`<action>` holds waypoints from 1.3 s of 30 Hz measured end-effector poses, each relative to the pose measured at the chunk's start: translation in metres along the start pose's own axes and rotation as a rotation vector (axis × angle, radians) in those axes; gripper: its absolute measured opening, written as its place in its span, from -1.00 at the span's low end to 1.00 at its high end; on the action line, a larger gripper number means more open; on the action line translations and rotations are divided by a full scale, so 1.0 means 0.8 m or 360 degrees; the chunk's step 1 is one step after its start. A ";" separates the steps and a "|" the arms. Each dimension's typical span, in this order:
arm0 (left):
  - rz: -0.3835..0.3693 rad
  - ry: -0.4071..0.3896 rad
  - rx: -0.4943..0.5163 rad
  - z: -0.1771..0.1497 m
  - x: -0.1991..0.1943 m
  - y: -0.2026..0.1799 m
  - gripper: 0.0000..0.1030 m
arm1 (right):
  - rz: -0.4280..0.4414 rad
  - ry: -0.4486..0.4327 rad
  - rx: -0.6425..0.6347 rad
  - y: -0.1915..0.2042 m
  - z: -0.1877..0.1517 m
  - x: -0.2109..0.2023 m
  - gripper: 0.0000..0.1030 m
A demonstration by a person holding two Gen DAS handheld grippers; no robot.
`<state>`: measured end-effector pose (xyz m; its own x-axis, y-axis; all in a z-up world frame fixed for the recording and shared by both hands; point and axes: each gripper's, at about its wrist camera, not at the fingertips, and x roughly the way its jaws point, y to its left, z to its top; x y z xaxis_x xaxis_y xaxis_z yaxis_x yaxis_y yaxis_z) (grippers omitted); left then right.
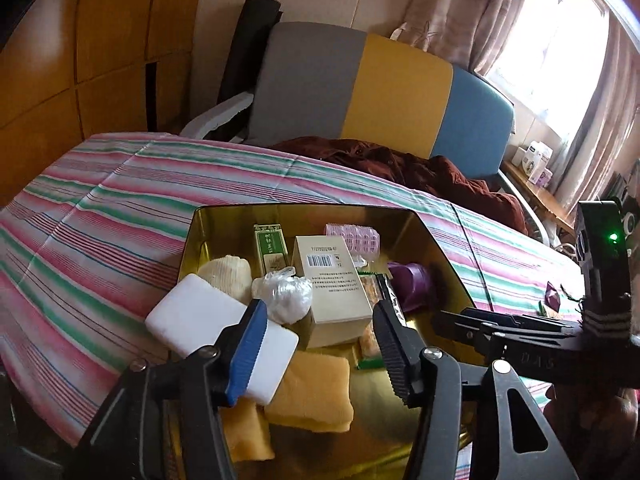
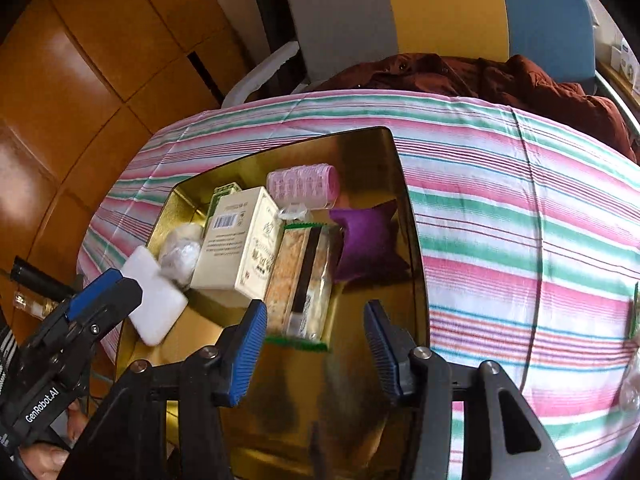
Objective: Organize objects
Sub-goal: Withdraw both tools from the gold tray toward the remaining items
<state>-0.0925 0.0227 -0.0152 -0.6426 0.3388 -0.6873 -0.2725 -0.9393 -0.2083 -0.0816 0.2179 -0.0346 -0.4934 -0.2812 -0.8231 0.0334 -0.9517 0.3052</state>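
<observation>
A gold tin tray [image 1: 304, 210] [image 2: 412, 240] on the striped cloth holds a white block [image 1: 192, 312] [image 2: 156, 300], a cream barcode box [image 1: 336, 284] [image 2: 236, 244], a snack packet [image 2: 300, 276], a purple pouch [image 1: 412, 284] [image 2: 368, 240], a pink hair roller [image 1: 352, 236] [image 2: 304, 184] and a yellow cloth [image 1: 312, 392]. My left gripper [image 1: 320, 354] [image 2: 104, 292] stands open over the tray's near left, one finger above the white block, pressing nothing. My right gripper [image 2: 314, 354] [image 1: 500, 328] hangs open over the bare gold floor, just behind the snack packet.
A green box [image 1: 270, 248] and a plastic-wrapped white bundle [image 1: 284, 292] also lie in the tray. The striped cloth [image 2: 520, 220] stretches right, with small items near its right edge [image 2: 634, 312]. A grey, yellow and blue chair [image 1: 400, 92] with a brown garment [image 1: 420, 164] stands behind.
</observation>
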 end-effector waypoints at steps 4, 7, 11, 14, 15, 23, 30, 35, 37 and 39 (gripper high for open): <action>0.0028 -0.0039 0.0055 -0.007 -0.013 -0.009 0.14 | -0.0039 -0.0022 -0.0047 0.008 -0.014 -0.006 -0.01; 0.0024 -0.0047 0.0078 -0.012 -0.020 -0.014 0.15 | -0.0052 -0.0047 -0.0057 0.011 -0.025 -0.012 -0.01; 0.0026 -0.0045 0.0119 -0.019 -0.024 -0.022 0.16 | -0.0064 -0.0075 -0.0055 0.010 -0.038 -0.021 -0.01; 0.0022 -0.0036 0.0135 -0.024 -0.025 -0.027 0.16 | -0.0072 -0.0093 -0.0053 0.007 -0.045 -0.028 -0.01; 0.0021 -0.0035 0.0141 -0.025 -0.026 -0.029 0.17 | -0.0075 -0.0100 -0.0053 0.006 -0.047 -0.030 -0.01; 0.0006 -0.0027 0.0215 -0.035 -0.031 -0.048 0.21 | -0.0112 -0.0136 -0.0055 -0.003 -0.056 -0.044 -0.01; -0.0031 0.0013 0.0298 -0.046 -0.027 -0.069 0.25 | -0.0151 -0.0150 -0.0010 -0.025 -0.059 -0.055 -0.01; -0.0048 0.0028 0.0356 -0.052 -0.025 -0.082 0.32 | -0.0167 -0.0132 0.0067 -0.052 -0.063 -0.061 -0.01; -0.0052 0.0031 0.0380 -0.054 -0.025 -0.087 0.33 | -0.0181 -0.0129 0.0099 -0.065 -0.064 -0.066 -0.01; -0.0064 0.0039 0.0397 -0.055 -0.024 -0.091 0.33 | -0.0205 -0.0133 0.0125 -0.078 -0.064 -0.073 -0.01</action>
<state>-0.0286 0.0820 -0.0176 -0.6109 0.3713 -0.6993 -0.4677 -0.8819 -0.0597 -0.0101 0.2877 -0.0304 -0.5601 -0.1429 -0.8160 -0.1013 -0.9658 0.2387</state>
